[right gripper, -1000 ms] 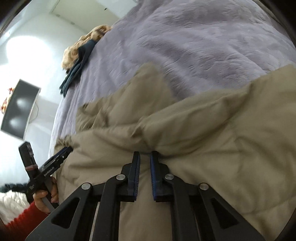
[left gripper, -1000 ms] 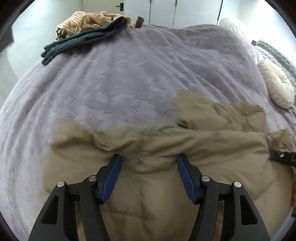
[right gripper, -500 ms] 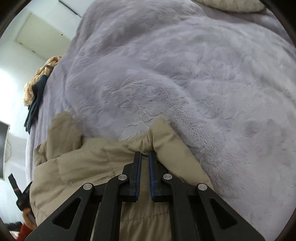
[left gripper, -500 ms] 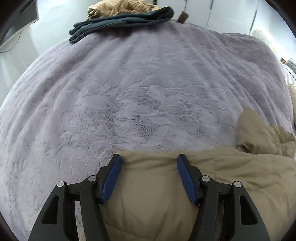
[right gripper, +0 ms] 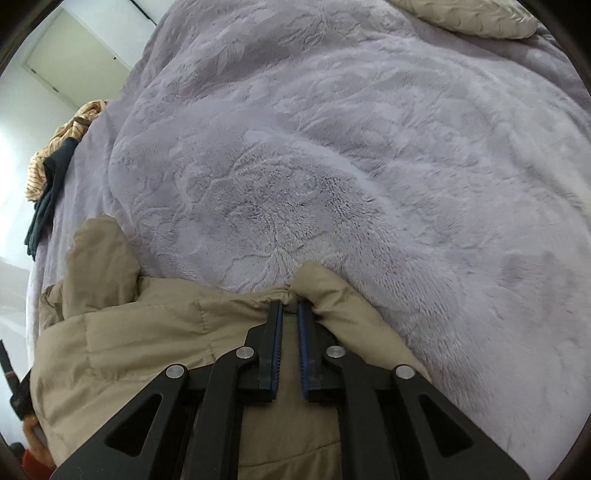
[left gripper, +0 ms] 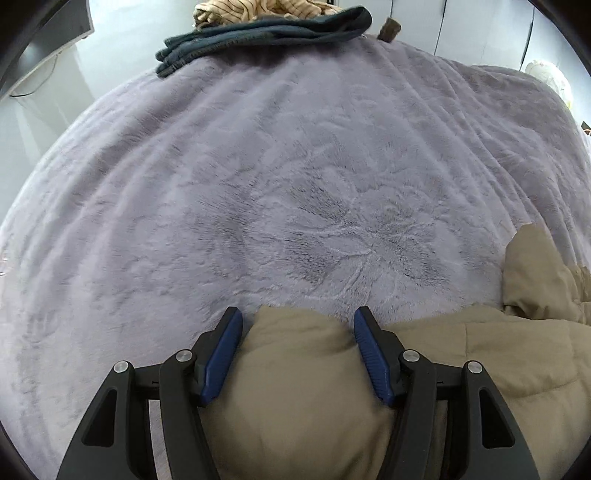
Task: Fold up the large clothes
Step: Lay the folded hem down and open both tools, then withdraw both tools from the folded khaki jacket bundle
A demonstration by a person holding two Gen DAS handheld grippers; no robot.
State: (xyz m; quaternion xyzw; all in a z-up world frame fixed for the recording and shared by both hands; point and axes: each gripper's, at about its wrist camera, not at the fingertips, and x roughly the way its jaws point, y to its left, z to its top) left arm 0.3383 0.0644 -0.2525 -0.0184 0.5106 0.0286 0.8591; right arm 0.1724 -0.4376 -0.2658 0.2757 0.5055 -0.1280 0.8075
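Mid-fold: tan padded jacket [left gripper: 303, 387] bulging between the half-spread left gripper [left gripper: 298, 354], its hem between the narrowly parted, opening right gripper [right gripper: 290, 343]; next, judging so, letting go and smoothing flat.

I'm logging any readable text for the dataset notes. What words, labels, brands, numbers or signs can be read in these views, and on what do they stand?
None: no readable text in either view.
The tan padded jacket shows no label or print.
The purple blanket bears only an embossed floral pattern.
The folded clothes at the far edge show stripes only, no lettering.
The gripper fingers carry no markings.
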